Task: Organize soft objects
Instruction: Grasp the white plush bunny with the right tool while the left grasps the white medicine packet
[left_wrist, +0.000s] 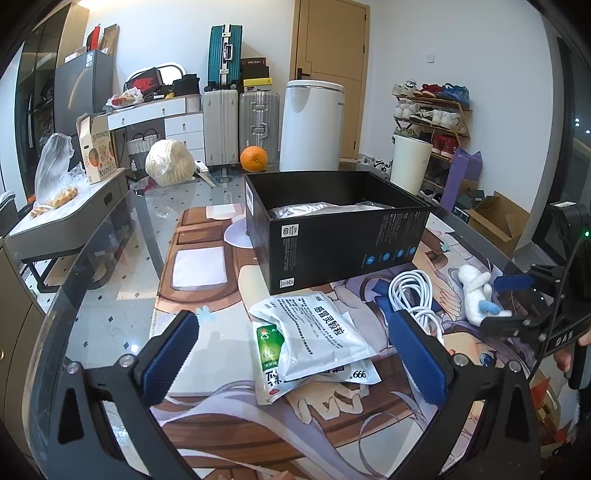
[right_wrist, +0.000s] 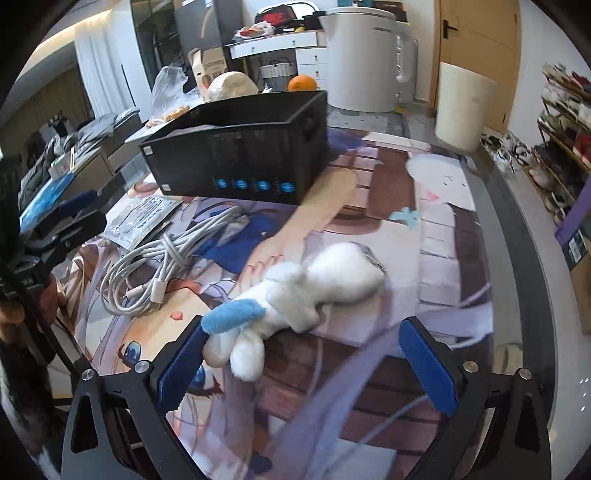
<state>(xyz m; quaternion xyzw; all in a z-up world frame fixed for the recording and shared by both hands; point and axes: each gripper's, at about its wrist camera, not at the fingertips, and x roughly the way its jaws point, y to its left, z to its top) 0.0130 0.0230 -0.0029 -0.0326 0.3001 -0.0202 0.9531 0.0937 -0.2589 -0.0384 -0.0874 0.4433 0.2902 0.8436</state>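
At the bottom of the left wrist view, the left gripper (left_wrist: 295, 358) is being held wide apart with nothing between its blue pads, which are framing a pile of white medicine pouches (left_wrist: 314, 339) lying on the printed mat (left_wrist: 207, 424). At the bottom of the right wrist view, the right gripper (right_wrist: 306, 362) is likewise being kept wide, and the white plush toy (right_wrist: 310, 291) is being shown lying on the mat at the centre of the frame, its blue ear and one white limb touching or just beside the left pad; whether contact is being made cannot be told. Just left of the toy, a coiled white cable (right_wrist: 162, 266) is being shown on the mat. Further back, towards the upper middle of both views, an open black box (left_wrist: 332, 236) is being seen standing on the mat, with something pale and crinkled lying inside it. Beyond the box, an orange (left_wrist: 253, 158) is being shown on the glass table (left_wrist: 110, 288).
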